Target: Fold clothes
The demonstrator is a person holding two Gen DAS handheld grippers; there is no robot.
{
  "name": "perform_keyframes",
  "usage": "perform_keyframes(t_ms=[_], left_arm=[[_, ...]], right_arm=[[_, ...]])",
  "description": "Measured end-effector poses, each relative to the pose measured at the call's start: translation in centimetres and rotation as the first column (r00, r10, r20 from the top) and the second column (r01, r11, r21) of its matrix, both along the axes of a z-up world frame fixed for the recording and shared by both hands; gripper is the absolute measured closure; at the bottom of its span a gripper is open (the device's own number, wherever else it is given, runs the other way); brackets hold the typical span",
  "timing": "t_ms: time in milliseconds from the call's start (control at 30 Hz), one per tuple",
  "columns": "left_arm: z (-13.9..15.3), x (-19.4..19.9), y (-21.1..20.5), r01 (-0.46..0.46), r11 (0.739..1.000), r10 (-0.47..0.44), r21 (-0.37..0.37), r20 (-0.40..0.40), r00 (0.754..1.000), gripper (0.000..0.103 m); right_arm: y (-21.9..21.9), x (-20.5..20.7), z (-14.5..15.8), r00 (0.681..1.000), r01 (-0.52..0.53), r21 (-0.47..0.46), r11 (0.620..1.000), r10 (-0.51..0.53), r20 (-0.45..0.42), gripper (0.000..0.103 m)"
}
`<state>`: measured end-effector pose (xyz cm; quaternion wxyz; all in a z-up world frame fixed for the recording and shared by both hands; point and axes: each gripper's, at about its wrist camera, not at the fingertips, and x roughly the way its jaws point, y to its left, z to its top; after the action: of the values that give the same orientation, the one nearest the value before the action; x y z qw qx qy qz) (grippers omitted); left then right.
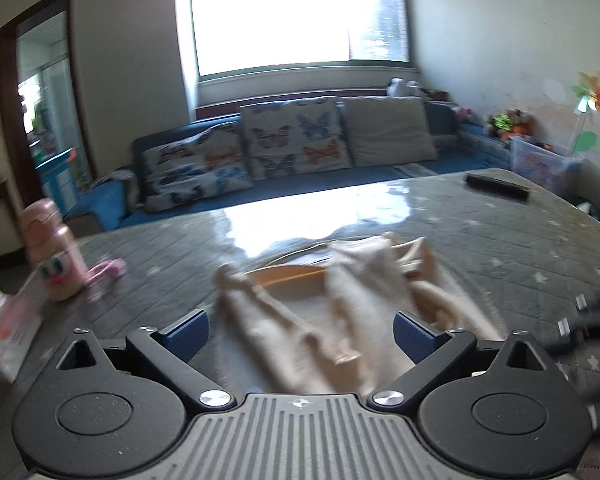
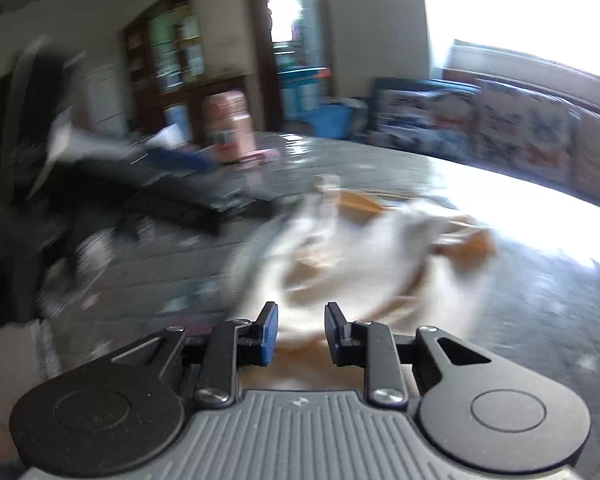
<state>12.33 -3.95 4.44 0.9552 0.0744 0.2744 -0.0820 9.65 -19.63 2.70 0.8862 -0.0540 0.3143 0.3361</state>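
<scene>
A cream and pale-orange garment [image 1: 332,304] lies crumpled on the grey star-patterned table cover [image 1: 500,248]. My left gripper [image 1: 300,330] hovers at the garment's near end. Its blue pads [image 1: 188,328] stand wide apart, with cloth lying between them untouched. In the right wrist view the same garment [image 2: 372,248] is blurred, spread in front of my right gripper [image 2: 302,332]. The right jaws stand a narrow gap apart. Cloth shows through the gap, and the pads [image 2: 270,332] do not visibly press on it.
A pink bottle [image 1: 56,256] and a white bag [image 1: 4,332] sit at the table's left. A black remote [image 1: 496,186] lies at the far right. A blue sofa with butterfly cushions [image 1: 292,136] runs behind the table. Dark blurred gear [image 2: 160,184] fills the left.
</scene>
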Motion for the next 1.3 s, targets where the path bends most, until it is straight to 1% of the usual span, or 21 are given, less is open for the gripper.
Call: perform_keyframes(t_ms=[33, 100, 133, 200, 267, 400, 500, 567, 633, 700, 733, 767, 800, 867, 900, 933, 1000, 1033, 1067, 1133, 1300], left_arm=[[-0.3, 0.5, -0.7, 0.017, 1.000, -0.017, 0.003, -0.008, 1.000, 0.010], [-0.9, 1.7, -1.9, 0.045, 0.999, -0.045, 0.007, -0.027, 0.999, 0.017], [-1.2, 2.4, -2.6, 0.057, 0.998, -0.056, 0.010, -0.038, 0.998, 0.018], [-1.9, 3.6, -3.5, 0.080, 0.997, -0.079, 0.008, -0.064, 0.995, 0.024], [-2.7, 4.8, -4.3, 0.103, 0.995, -0.102, 0.001, -0.091, 0.991, 0.027], [-4.0, 6.7, -5.4, 0.124, 0.992, -0.125, -0.016, -0.134, 0.983, 0.037], [-4.6, 8.0, -5.8, 0.130, 0.991, -0.134, -0.034, -0.160, 0.978, 0.040], [-4.9, 8.7, -6.1, 0.133, 0.990, -0.138, -0.041, -0.174, 0.975, 0.041], [-5.4, 9.2, -6.3, 0.140, 0.989, -0.146, -0.044, -0.189, 0.971, 0.045], [-5.9, 9.6, -6.3, 0.144, 0.989, -0.149, -0.042, -0.207, 0.967, 0.056], [-6.2, 9.9, -6.4, 0.145, 0.989, -0.151, -0.041, -0.216, 0.965, 0.059], [-6.4, 10.0, -6.4, 0.145, 0.989, -0.150, -0.040, -0.222, 0.963, 0.064], [-6.6, 10.1, -6.4, 0.144, 0.989, -0.149, -0.039, -0.228, 0.962, 0.072], [-6.8, 10.3, -6.3, 0.143, 0.989, -0.148, -0.040, -0.231, 0.962, 0.082], [-6.8, 10.3, -6.3, 0.143, 0.989, -0.149, -0.041, -0.226, 0.963, 0.091], [-6.8, 10.3, -6.2, 0.142, 0.989, -0.148, -0.042, -0.223, 0.964, 0.094], [-6.5, 10.1, -6.1, 0.133, 0.990, -0.138, -0.039, -0.206, 0.969, 0.098], [-6.3, 10.0, -6.0, 0.128, 0.991, -0.132, -0.037, -0.197, 0.971, 0.098], [-6.0, 9.7, -5.8, 0.118, 0.992, -0.123, -0.038, -0.184, 0.975, 0.098], [-5.2, 9.2, -5.3, 0.095, 0.995, -0.101, -0.044, -0.154, 0.983, 0.099], [-3.0, 7.2, -2.6, 0.015, 0.998, -0.019, -0.056, -0.082, 0.996, 0.099]], right_arm=[[-0.6, 0.6, 0.1, 1.000, 0.024, -0.002, 1.000, -0.024, -0.001, 0.078], [-2.8, 3.3, 0.0, 0.993, 0.113, -0.004, 0.994, -0.114, -0.010, 0.078], [-3.4, 4.2, -0.1, 0.991, 0.136, -0.004, 0.991, -0.136, -0.014, 0.078], [-4.8, 7.5, -0.7, 0.979, 0.201, -0.009, 0.979, -0.202, -0.020, 0.078], [-5.5, 10.3, -1.7, 0.971, 0.238, -0.025, 0.971, -0.239, -0.025, 0.078], [-6.3, 14.3, -3.3, 0.963, 0.260, -0.032, 0.965, -0.262, -0.057, 0.078], [-5.7, 16.9, -4.4, 0.966, 0.247, -0.048, 0.968, -0.249, -0.063, 0.078], [-5.4, 18.0, -5.0, 0.967, 0.242, -0.049, 0.969, -0.245, -0.068, 0.078], [-5.3, 18.9, -5.4, 0.968, 0.234, -0.043, 0.971, -0.237, -0.079, 0.078], [-5.1, 19.5, -5.8, 0.970, 0.224, -0.045, 0.974, -0.227, -0.083, 0.078], [-5.1, 19.8, -5.9, 0.971, 0.220, -0.045, 0.974, -0.223, -0.086, 0.078], [-4.9, 20.1, -6.2, 0.971, 0.219, -0.047, 0.975, -0.222, -0.088, 0.078], [-4.9, 20.3, -6.3, 0.971, 0.217, -0.046, 0.975, -0.221, -0.091, 0.078], [-4.9, 20.8, -6.8, 0.969, 0.220, -0.037, 0.975, -0.222, -0.104, 0.078], [-4.9, 20.9, -6.9, 0.969, 0.220, -0.033, 0.975, -0.222, -0.108, 0.078], [-4.9, 21.0, -7.0, 0.969, 0.217, -0.028, 0.976, -0.219, -0.112, 0.079], [-4.8, 21.0, -7.1, 0.969, 0.216, -0.017, 0.976, -0.217, -0.118, 0.086], [-4.8, 20.9, -7.0, 0.969, 0.219, -0.017, 0.976, -0.219, -0.117, 0.093], [-5.0, 20.5, -6.8, 0.968, 0.228, -0.017, 0.973, -0.229, -0.108, 0.097], [-5.1, 19.9, -6.1, 0.967, 0.242, -0.011, 0.970, -0.243, -0.083, 0.100], [-6.1, 17.7, -3.7, 0.960, 0.279, 0.007, 0.960, -0.279, -0.018, 0.101]])
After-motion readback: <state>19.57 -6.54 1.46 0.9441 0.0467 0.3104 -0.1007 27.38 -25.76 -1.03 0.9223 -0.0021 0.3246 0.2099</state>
